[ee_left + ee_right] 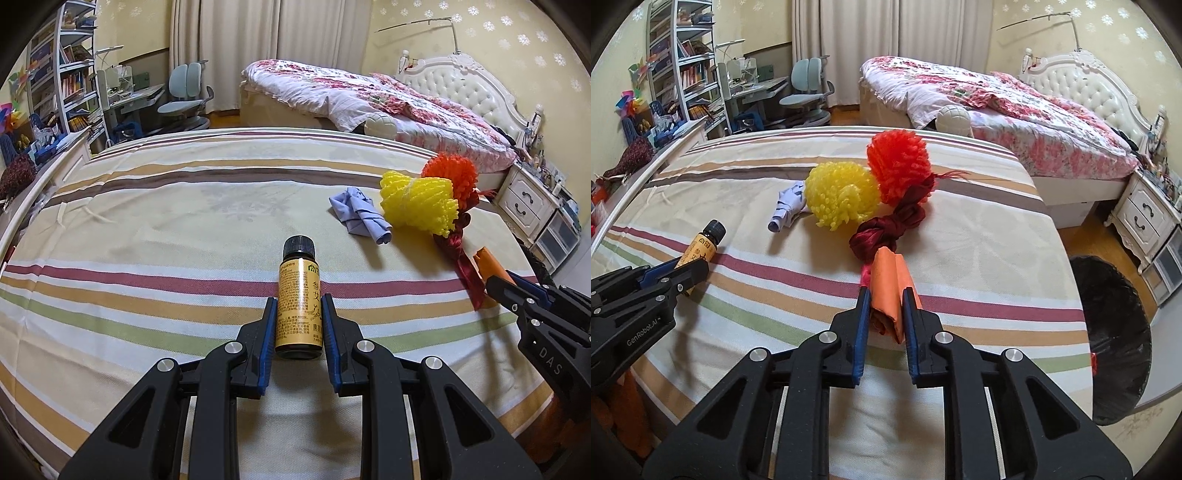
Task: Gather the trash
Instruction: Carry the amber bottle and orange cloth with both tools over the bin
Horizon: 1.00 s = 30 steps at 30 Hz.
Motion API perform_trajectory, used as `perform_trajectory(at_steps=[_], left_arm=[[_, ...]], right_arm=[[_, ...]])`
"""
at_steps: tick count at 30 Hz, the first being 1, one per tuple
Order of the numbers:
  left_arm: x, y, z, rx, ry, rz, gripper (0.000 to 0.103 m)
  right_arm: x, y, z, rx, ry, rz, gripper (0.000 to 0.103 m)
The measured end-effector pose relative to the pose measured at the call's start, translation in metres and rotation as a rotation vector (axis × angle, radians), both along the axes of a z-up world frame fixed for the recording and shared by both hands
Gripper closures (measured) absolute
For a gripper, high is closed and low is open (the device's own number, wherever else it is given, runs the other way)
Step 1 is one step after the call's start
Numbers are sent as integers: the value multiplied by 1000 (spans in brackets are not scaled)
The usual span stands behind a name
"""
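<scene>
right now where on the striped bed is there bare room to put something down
Free: the wide stretch of striped sheet left of the bottle. Crowded: the right side, where blue cloth, yellow ball, orange pompom and dark red cloth cluster.

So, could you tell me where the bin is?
In the right wrist view, the black-lined bin stands on the floor off the striped bed's right edge.

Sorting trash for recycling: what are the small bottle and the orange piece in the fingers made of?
Bottle: looks like dark glass or hard plastic, with a ribbed black plastic cap and glossy yellow paper label. Orange piece: probably matte paper or thin card, since it holds a sharp fold.
</scene>
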<state>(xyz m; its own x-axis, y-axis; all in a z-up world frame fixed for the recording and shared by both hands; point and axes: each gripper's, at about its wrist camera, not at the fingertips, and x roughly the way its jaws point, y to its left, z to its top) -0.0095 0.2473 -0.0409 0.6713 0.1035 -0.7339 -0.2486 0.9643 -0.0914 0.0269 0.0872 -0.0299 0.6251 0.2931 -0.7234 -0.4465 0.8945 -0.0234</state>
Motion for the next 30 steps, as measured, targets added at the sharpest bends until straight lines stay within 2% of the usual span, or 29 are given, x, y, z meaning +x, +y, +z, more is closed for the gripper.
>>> perform_trajectory(at_steps=[14,30], left_arm=[[5,-38,14,-13,-38,-96,78],[36,-133,31,-1,-90,-296,78]], right_arm=[[10,-54,9,31,-13,-119,86],[24,-148,12,58,-44,-332,86]])
